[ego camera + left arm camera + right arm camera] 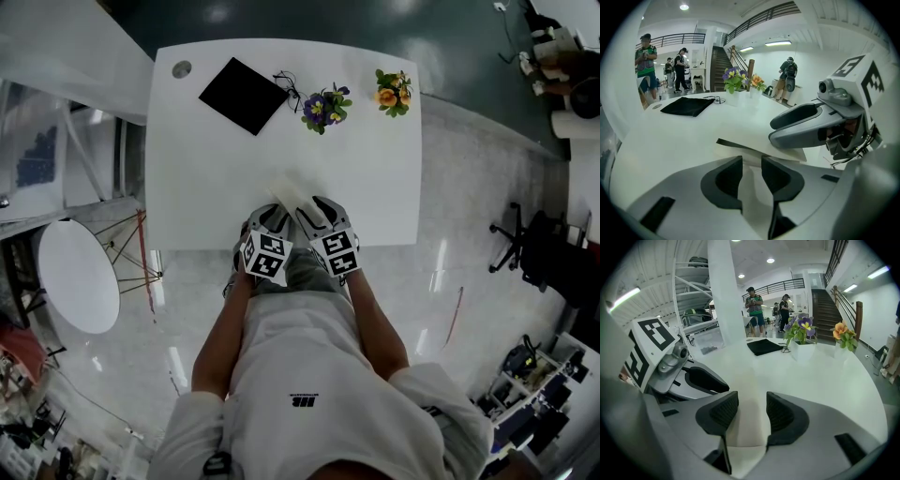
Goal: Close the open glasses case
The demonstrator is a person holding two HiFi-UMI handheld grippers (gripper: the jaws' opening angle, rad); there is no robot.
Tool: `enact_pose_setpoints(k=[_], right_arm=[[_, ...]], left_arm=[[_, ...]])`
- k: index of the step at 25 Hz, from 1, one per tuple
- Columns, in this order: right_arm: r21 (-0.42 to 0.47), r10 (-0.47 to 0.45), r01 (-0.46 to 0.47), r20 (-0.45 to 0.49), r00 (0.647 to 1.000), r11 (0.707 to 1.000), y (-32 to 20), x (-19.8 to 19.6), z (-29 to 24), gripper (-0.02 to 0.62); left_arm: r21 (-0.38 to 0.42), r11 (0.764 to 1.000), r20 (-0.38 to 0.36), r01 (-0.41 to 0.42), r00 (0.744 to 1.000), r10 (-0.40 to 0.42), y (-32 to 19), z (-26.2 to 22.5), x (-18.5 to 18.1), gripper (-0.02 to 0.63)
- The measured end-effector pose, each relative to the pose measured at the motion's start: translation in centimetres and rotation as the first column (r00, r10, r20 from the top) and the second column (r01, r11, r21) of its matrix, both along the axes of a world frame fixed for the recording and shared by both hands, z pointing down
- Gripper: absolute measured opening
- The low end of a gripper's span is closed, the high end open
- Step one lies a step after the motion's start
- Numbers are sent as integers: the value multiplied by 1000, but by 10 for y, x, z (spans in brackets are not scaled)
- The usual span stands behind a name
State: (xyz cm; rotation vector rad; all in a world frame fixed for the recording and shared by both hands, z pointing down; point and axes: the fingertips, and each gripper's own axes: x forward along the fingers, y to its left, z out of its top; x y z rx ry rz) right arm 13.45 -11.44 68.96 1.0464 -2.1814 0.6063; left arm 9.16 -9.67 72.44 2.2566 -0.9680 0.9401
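The white glasses case (292, 193) lies near the front edge of the white table (206, 178), right in front of the person. Both grippers meet at it. My left gripper (275, 216) comes in from the left, and in the left gripper view (752, 161) the case's white panel (759, 149) fills the narrow gap between its dark pads; a dark slit of the case's opening shows just beyond. My right gripper (315, 210) sits beside it. In the right gripper view (752, 401) a cream flap of the case (746, 427) sits between its pads. Each gripper shows in the other's view.
A black cloth (243, 95) lies at the table's far left, with small glasses beside it. A purple flower pot (324, 107) and an orange one (393, 92) stand at the far edge. A round white side table (80, 275) is left, an office chair (534, 248) right.
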Motion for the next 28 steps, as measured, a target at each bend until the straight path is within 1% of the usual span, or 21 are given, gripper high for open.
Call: enact_pose_setpoints(k=[6,10,15,18,23,25,28], right_arm=[[-10,8,-8,-2,1000,1000,2,-4,1,175],[-1,4,-4,-18,1000,1000,4,-4,7,175],[7,19,-19,-26,999,1000,4,-4,7,175],[17,34,-34,-29,999,999,5,-5,8,192],[40,93,-92,-34,995,995,3,1,10,239],[46,121,-119,-40,992,992,5,1,6,244],[95,147,-140,-76,986,986,5,1,-6,241]], left_arm=[[-9,1000,12,-18,1000,18,2,4,-2,140],[-14,1000,15,-26,1000,26,4,8,-5,140],[-14,999,13,-49,999,49,5,8,-5,140],[-8,998,13,-64,998,64,6,5,-7,140],[20,996,9,-86,996,85,3,-6,-15,140],[42,995,-2,-89,996,89,2,-15,-20,140],[87,993,-28,-85,996,88,-2,-34,-30,141]])
